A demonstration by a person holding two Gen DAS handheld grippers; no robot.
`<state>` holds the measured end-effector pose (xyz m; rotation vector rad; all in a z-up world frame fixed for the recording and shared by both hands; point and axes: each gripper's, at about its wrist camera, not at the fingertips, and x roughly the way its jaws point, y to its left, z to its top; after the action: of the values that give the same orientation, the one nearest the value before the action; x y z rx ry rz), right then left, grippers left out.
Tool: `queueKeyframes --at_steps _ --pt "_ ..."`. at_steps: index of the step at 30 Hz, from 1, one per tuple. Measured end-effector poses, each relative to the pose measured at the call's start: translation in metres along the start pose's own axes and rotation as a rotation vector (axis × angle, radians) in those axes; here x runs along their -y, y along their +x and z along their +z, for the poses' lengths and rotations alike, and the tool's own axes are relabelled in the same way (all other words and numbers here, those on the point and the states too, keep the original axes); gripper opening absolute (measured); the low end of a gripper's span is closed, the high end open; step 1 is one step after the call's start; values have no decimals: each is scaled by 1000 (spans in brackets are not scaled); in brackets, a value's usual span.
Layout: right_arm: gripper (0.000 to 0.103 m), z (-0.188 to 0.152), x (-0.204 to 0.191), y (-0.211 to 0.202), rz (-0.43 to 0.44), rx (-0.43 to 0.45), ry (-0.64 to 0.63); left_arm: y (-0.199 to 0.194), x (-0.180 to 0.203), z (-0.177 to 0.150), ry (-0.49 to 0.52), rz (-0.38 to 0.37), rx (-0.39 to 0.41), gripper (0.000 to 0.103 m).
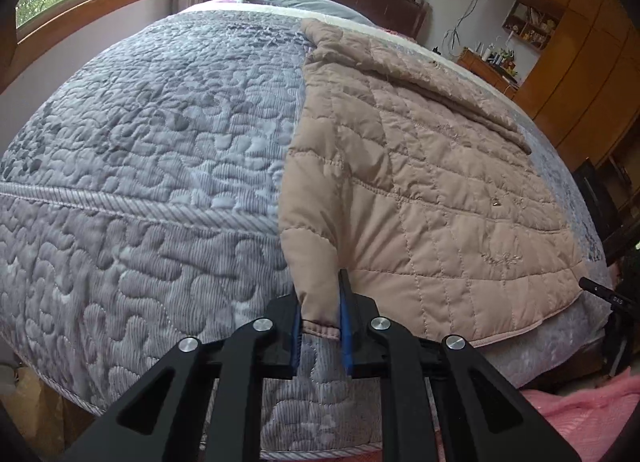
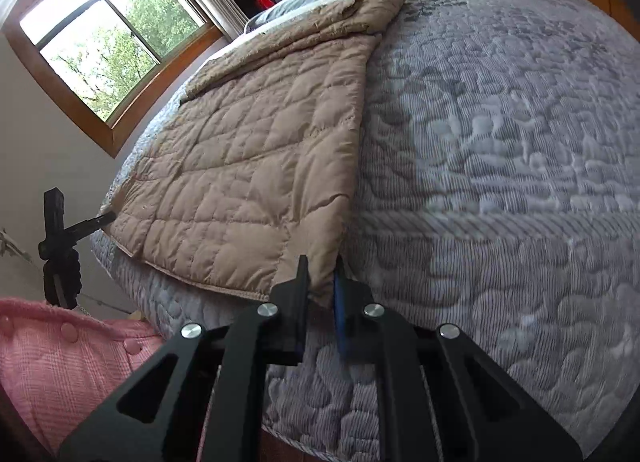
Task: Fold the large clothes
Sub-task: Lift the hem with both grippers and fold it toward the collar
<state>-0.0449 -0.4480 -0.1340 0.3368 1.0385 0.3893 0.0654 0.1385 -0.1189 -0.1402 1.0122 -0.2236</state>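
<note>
Your left gripper [image 1: 322, 320] is pinched on a near corner of the tan quilted padded coat [image 1: 420, 181], its blue pads pressing the hem fabric from both sides; your right gripper [image 2: 322, 294] is clamped the same way on the opposite near corner (a thin fold of cloth shows between its fingers). The coat lies flat on the grey quilted bedspread [image 1: 140, 141], and its long axis runs straight away from you, from the hem at the bed's near edge up toward the pillow end.

That is the relation the coming move turns on, as I judge it: both tools hold the near end and all the rest of the garment lies ahead of them, so a fold would carry the hem forward along that axis and lay it over the far half. Neither hand is nearer; you hold the two corners about level, so keep them moving together or the hem will skew.
</note>
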Motion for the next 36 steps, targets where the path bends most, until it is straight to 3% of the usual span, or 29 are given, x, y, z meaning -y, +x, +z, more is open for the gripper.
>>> queueKeyframes --at_steps 3,8,14,18,27,36 --pt "9 -5 9 10 22 1 45 18 -4 -6 -5 9 -7 16" --pt "9 -4 8 3 23 24 45 6 -2 -5 -10 6 25 15" --pt "8 10 -3 -37 88 150 34 -35 10 18 14 -38 154 15" --pt "8 35 -18 -58 70 215 -32 -55 24 49 62 -25 236 15" --pt "8 126 -16 -72 27 246 -54 -49 34 145 89 -57 315 14" --pt "8 259 7 -42 -19 228 39 1 53 272 86 -37 326 14"
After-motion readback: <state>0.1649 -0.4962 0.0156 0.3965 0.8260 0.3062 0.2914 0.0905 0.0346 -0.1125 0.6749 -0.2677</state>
